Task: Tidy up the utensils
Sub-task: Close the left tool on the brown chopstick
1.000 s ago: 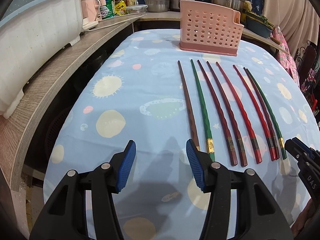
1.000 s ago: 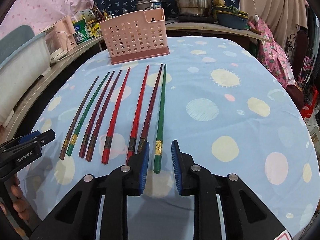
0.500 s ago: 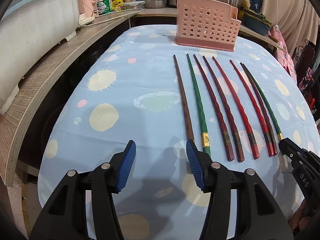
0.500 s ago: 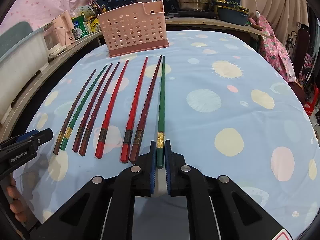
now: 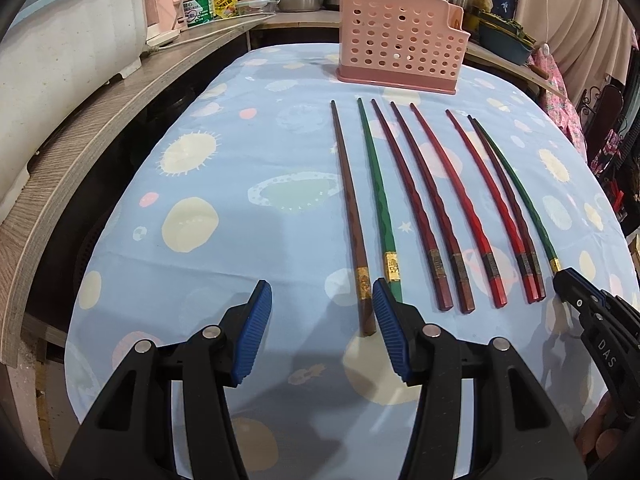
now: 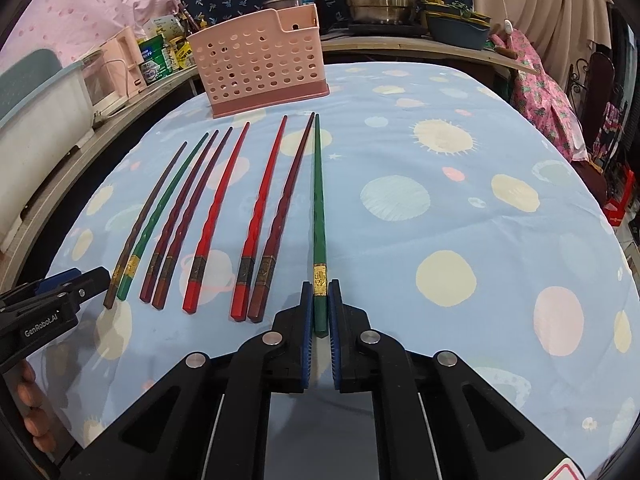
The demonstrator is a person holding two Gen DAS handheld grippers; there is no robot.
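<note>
With its blue ribbed pads pressed against both sides of the thick end of the rightmost green lacquered chopstick (image 6: 319, 216), the right tool (image 6: 319, 312) has a firm pinch on that stick, which lies flat on the desk covered by a pale blue planet-print cloth (image 6: 460, 208). Its long axis runs straight ahead from the tool, thin tip pointing toward the pink perforated plastic utensil basket (image 6: 260, 68) that stands upright at the far edge of the cloth. That alignment is what the coming move depends on, as I judge it: the stick must be lifted by its butt, tipped upright and carried forward and slightly left to the basket's open top.

The left tool (image 5: 322, 328) is spread wide and grips nothing; the butt of the brown wooden chopstick (image 5: 352, 216) lies in the gap between its pads, close to the right-hand pad, while the second green chopstick (image 5: 378, 196) lies just beside it. Five red and dark red chopsticks (image 5: 448, 208) lie between the two green ones, roughly parallel, all still on the cloth. None of the eight is in the basket as far as the views show, so the sorting looks barely begun.
</note>
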